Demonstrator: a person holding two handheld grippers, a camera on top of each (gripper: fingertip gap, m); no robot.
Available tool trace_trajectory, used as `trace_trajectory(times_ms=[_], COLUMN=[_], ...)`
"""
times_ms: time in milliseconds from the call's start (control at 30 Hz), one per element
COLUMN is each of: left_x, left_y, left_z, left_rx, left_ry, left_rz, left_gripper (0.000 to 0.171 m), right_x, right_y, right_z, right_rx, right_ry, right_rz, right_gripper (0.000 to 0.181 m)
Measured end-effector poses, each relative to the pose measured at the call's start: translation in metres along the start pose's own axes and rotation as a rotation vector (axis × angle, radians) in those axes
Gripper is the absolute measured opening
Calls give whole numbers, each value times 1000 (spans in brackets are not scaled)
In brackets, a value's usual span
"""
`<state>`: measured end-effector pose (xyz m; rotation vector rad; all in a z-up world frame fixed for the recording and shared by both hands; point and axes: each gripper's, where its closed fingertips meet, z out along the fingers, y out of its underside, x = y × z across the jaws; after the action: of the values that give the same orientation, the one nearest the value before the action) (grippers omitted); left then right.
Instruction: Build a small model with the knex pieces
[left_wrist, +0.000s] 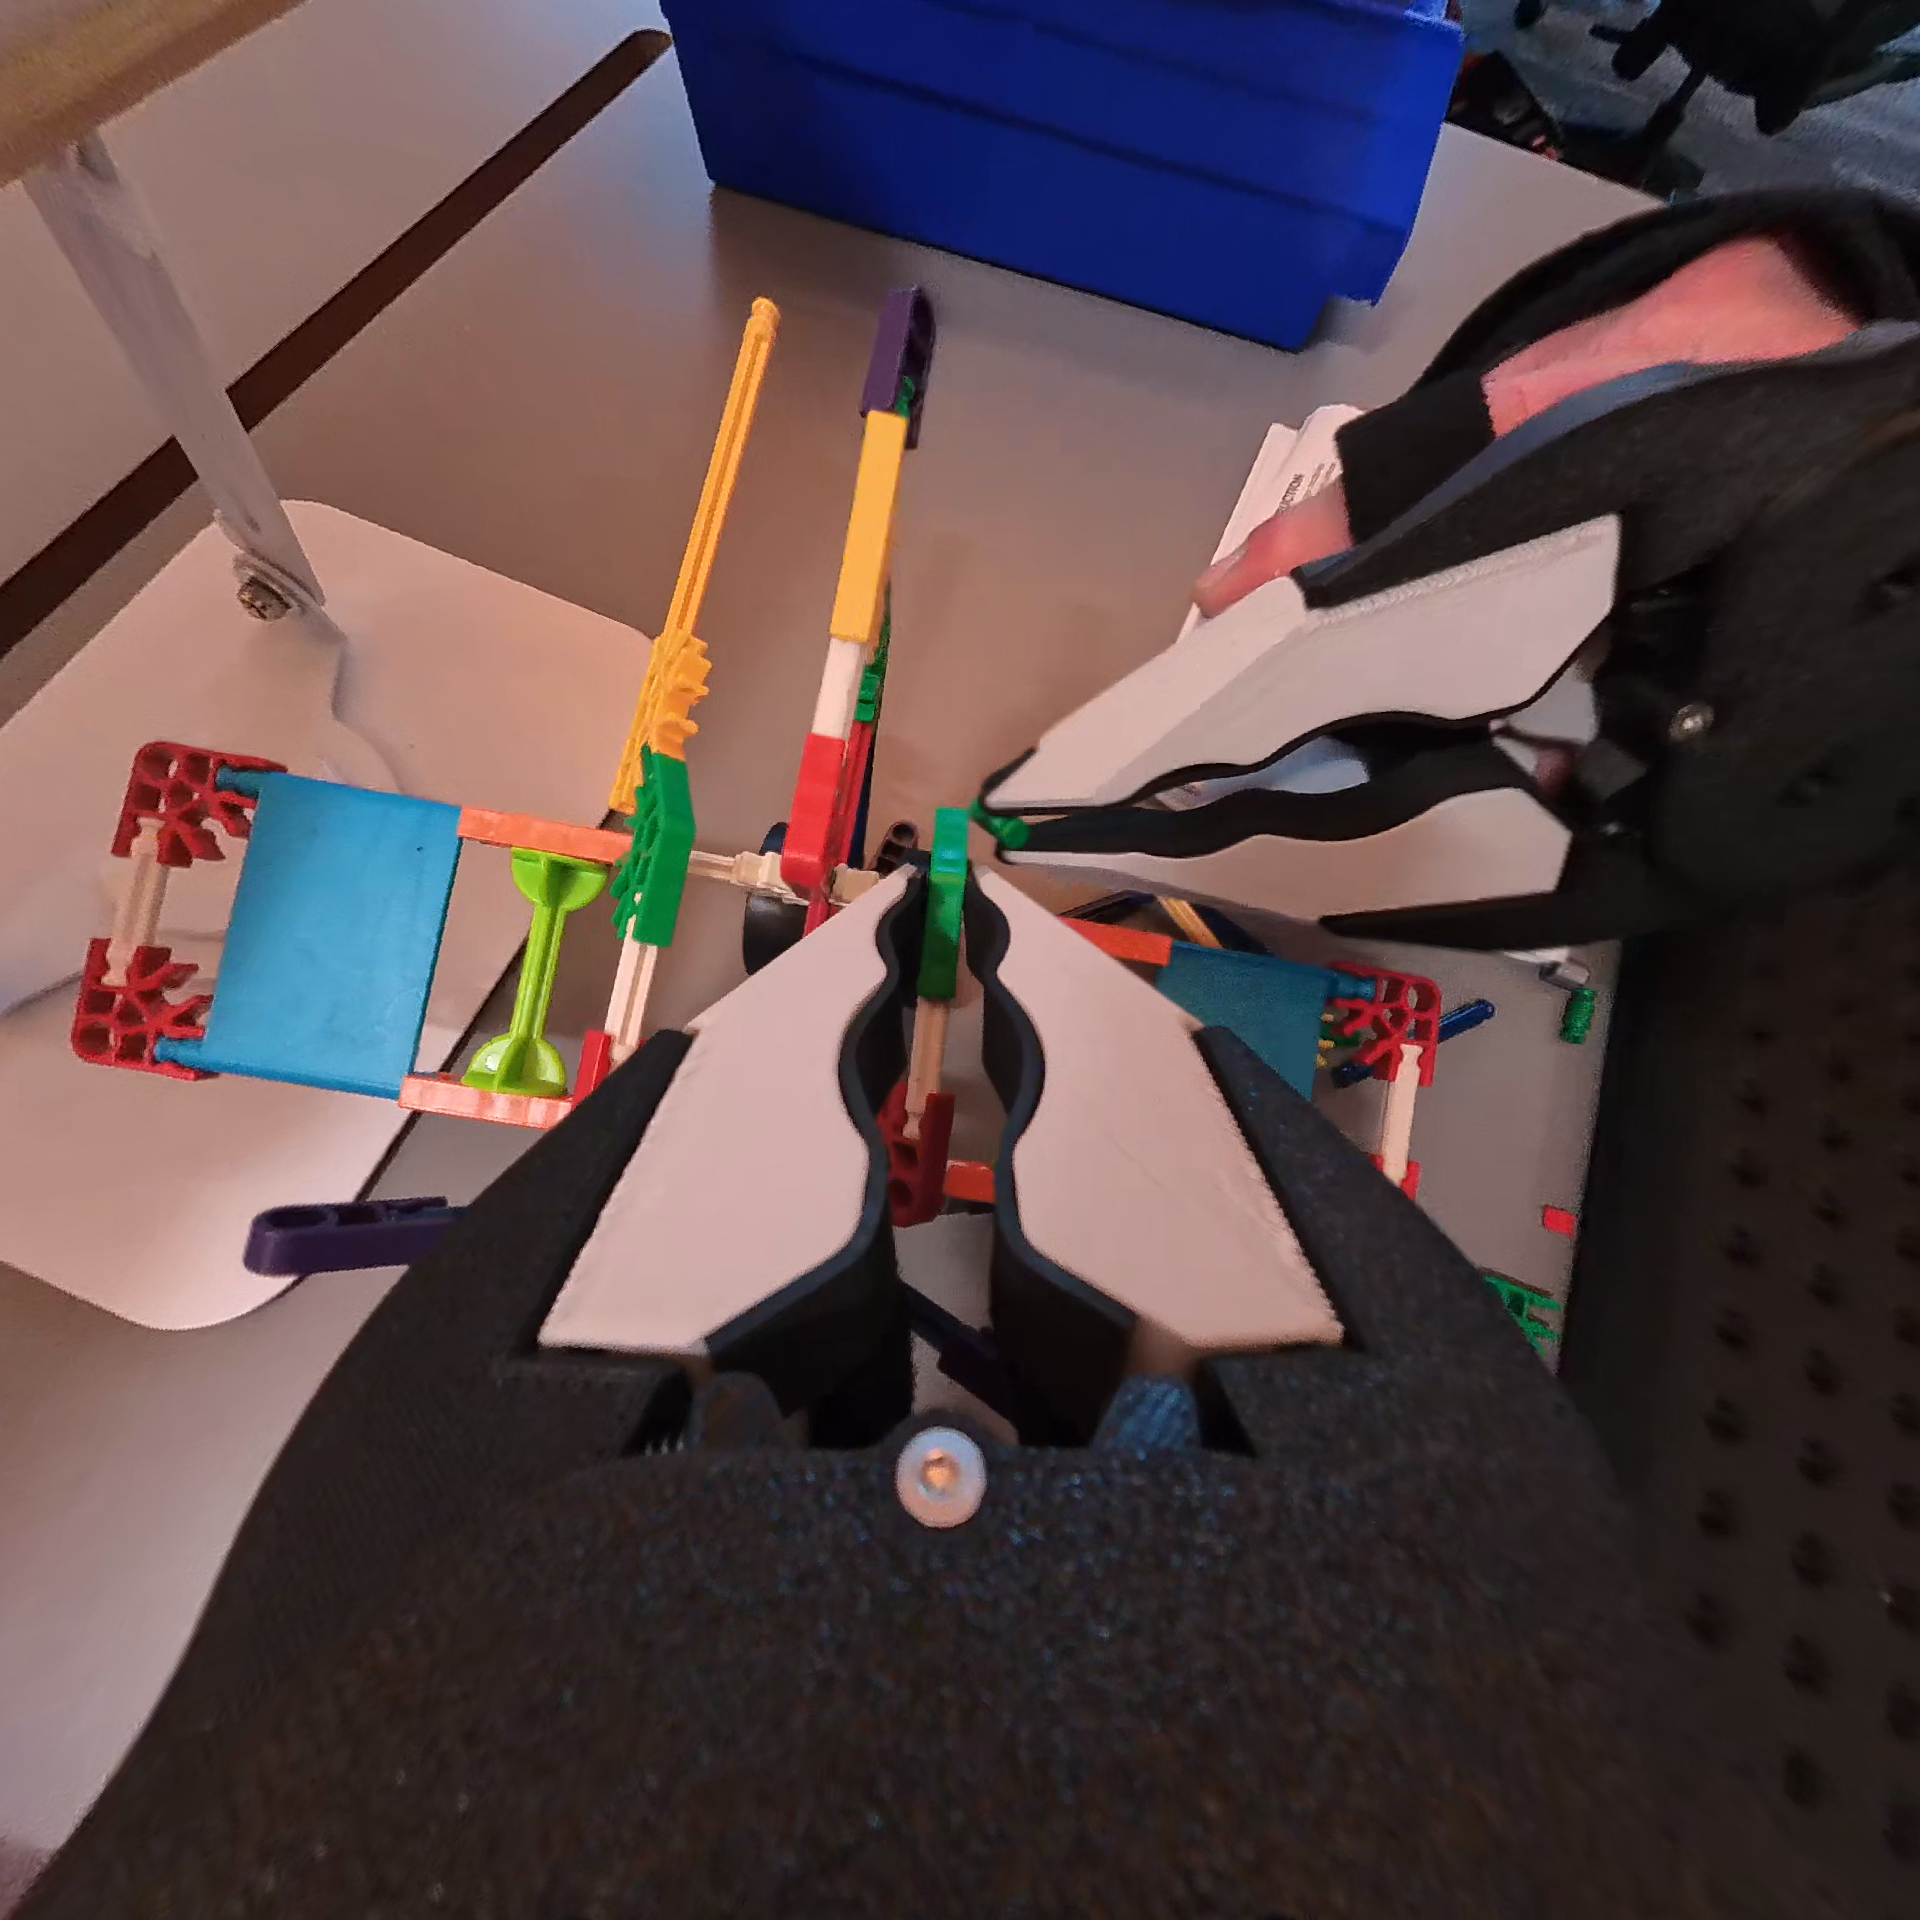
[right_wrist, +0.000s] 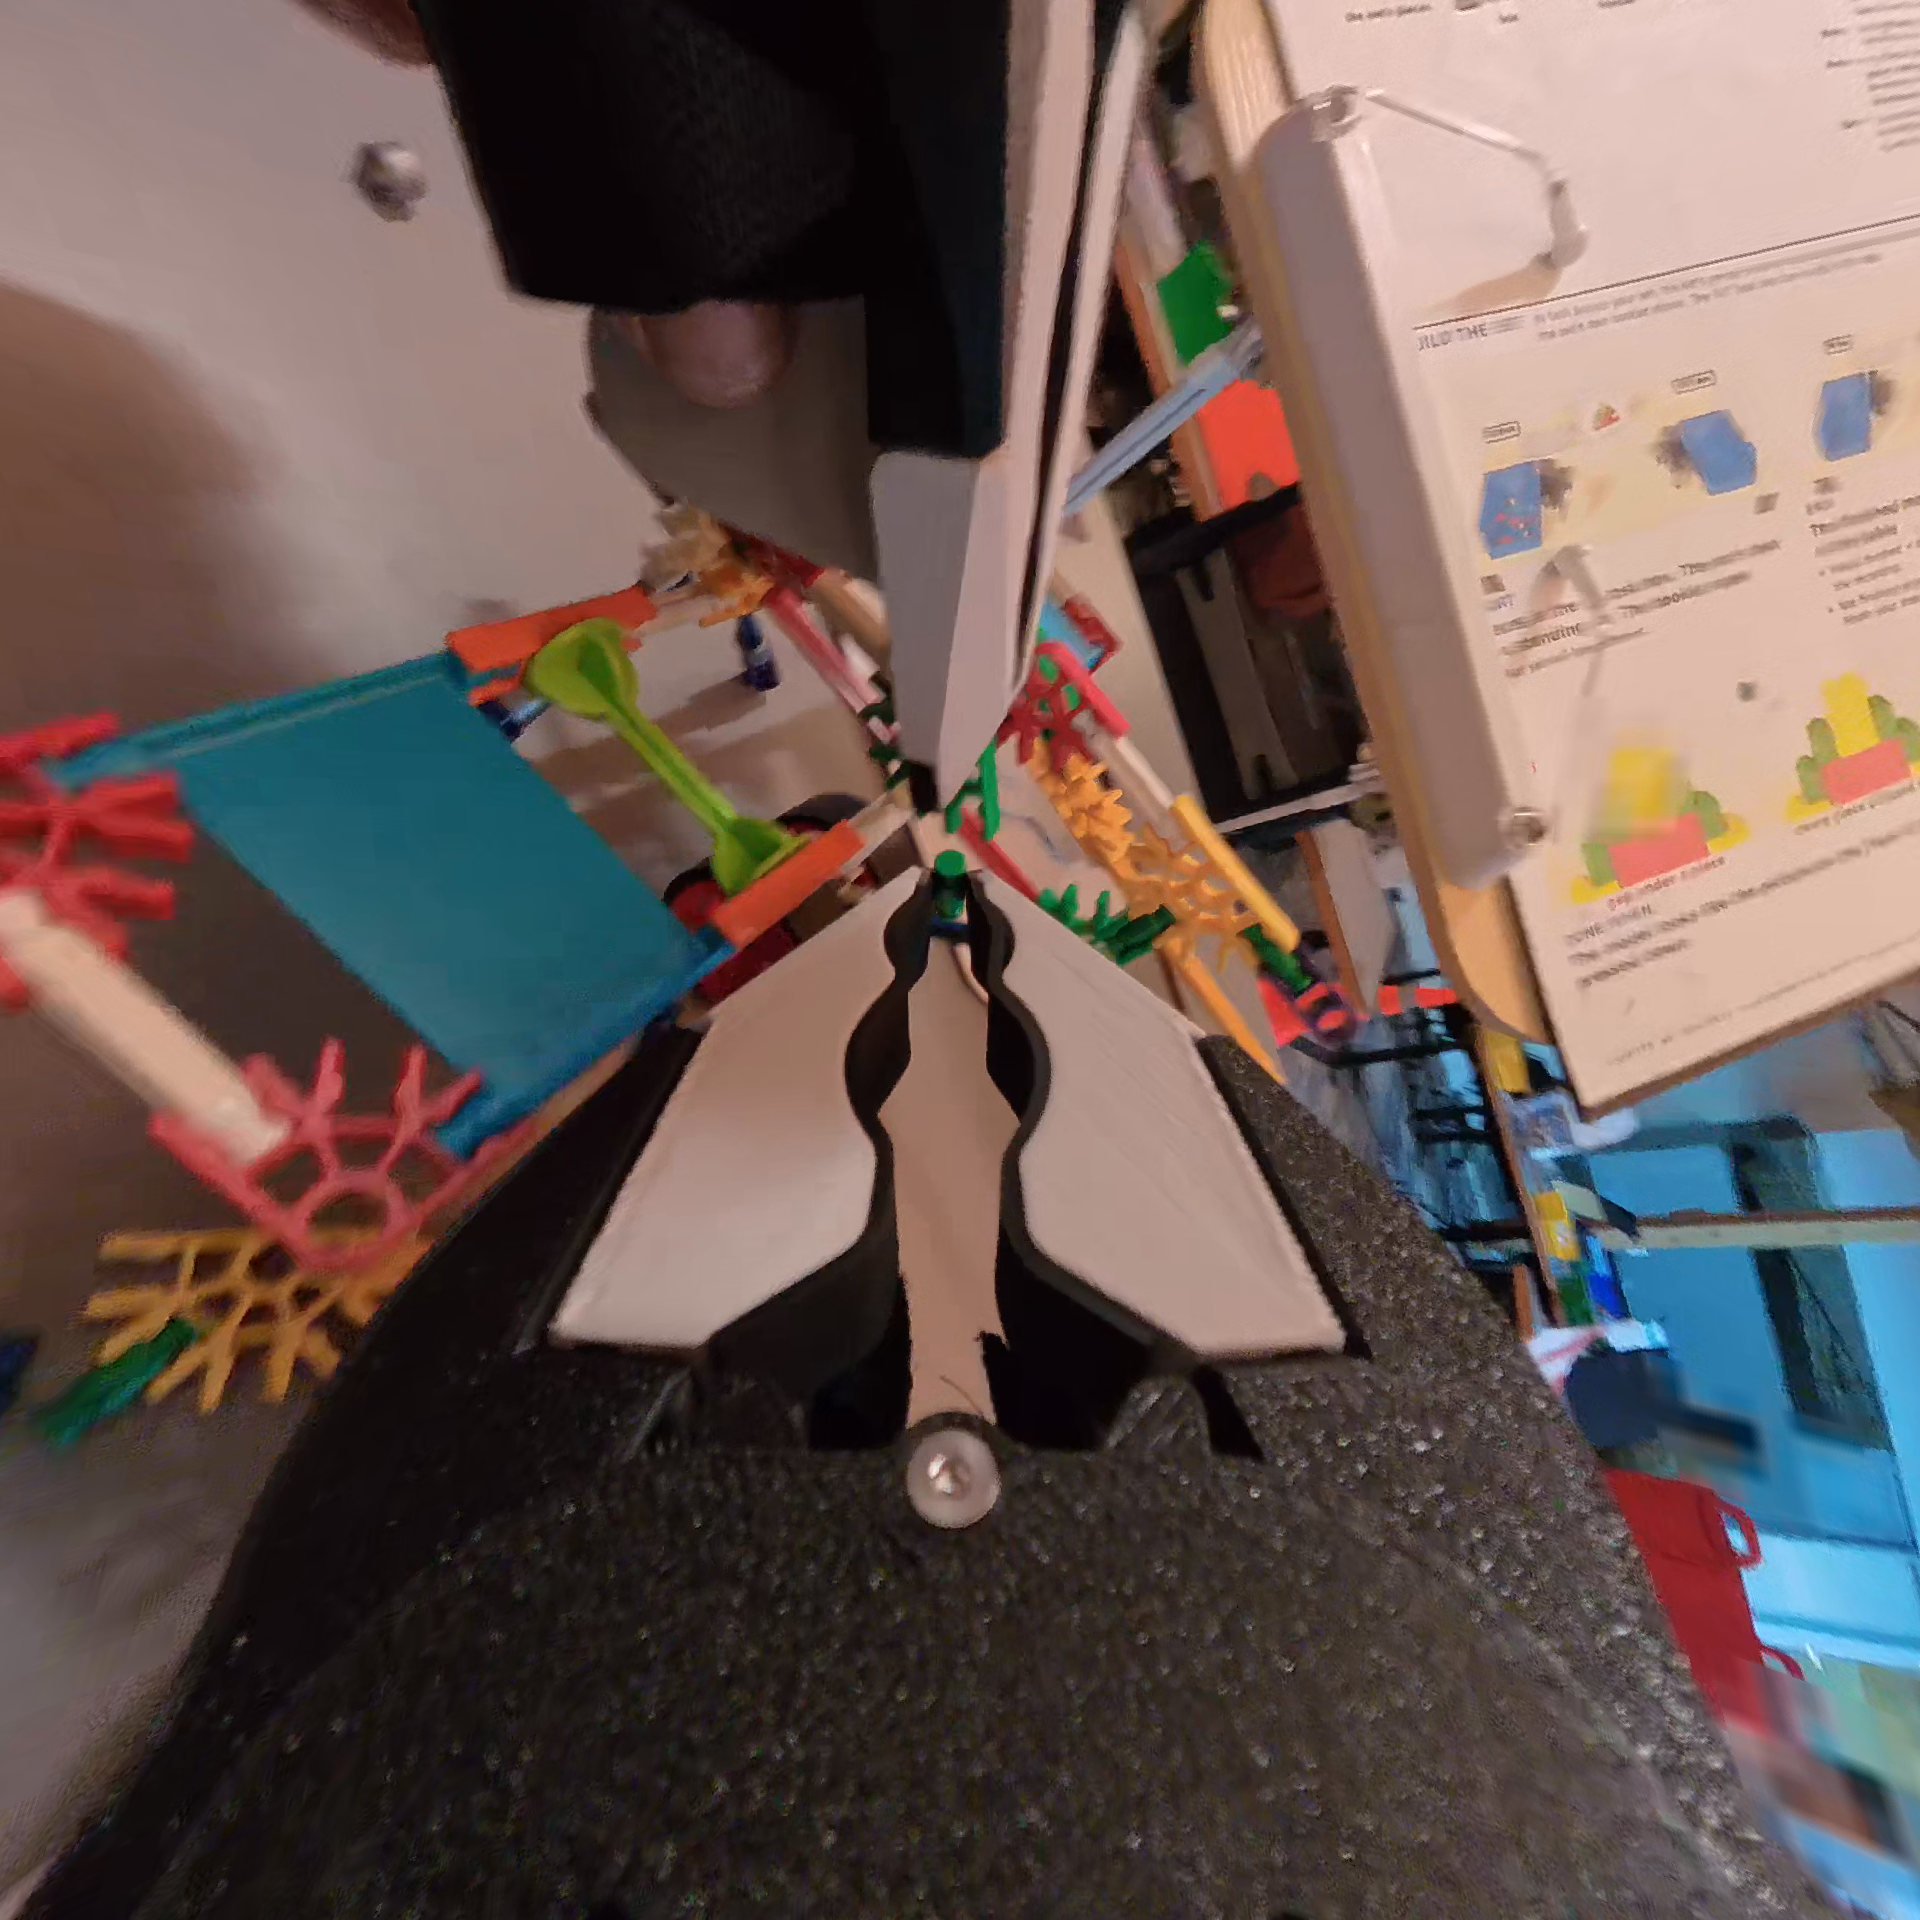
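Jaws of the left gripper (left_wrist: 943, 883) are closed on a green connector (left_wrist: 948, 902) at the hub of the rod-and-connector model (left_wrist: 582, 894). Right gripper (right_wrist: 948, 894), just beside that hub, pinches a small green rod (right_wrist: 948, 871) whose tip meets the connector. Blue bin (left_wrist: 1060, 145) stands beyond the model; an instruction sheet (right_wrist: 1683, 582) is propped nearby.

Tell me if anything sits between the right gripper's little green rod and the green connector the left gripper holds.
Nothing visible does. The right gripper holds the small green rod right beside the green connector, which the left gripper clamps. No other piece shows between them.
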<state>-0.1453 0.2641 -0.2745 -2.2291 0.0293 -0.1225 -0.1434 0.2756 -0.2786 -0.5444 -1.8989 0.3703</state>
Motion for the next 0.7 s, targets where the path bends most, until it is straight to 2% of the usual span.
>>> trace_trajectory(times_ms=[67,233,333,433,533,700], left_x=[-1,-1,-1,0,0,0], left_y=[1,3,4,4,4,4], left_z=[-1,-3,-3,-2,-2,-1], left_rx=[-6,-22,-29,-32,-33,-33], left_ry=[-5,-4,0,1,3,6], left_rz=[6,15,16,21,24,28], left_gripper=[6,6,6,6,6,6], right_x=[-16,-42,-54,-58,-43,-32], right_y=[17,38,55,80,91,112], right_z=[-5,-30,-34,-26,-16,-5], right_rx=[-43,-7,-27,-94,-99,-144], right_ry=[-155,-551,-678,-639,-552,-551], right_rz=[43,366,477,443,455,490], right_gripper=[6,6,6,6,6,7])
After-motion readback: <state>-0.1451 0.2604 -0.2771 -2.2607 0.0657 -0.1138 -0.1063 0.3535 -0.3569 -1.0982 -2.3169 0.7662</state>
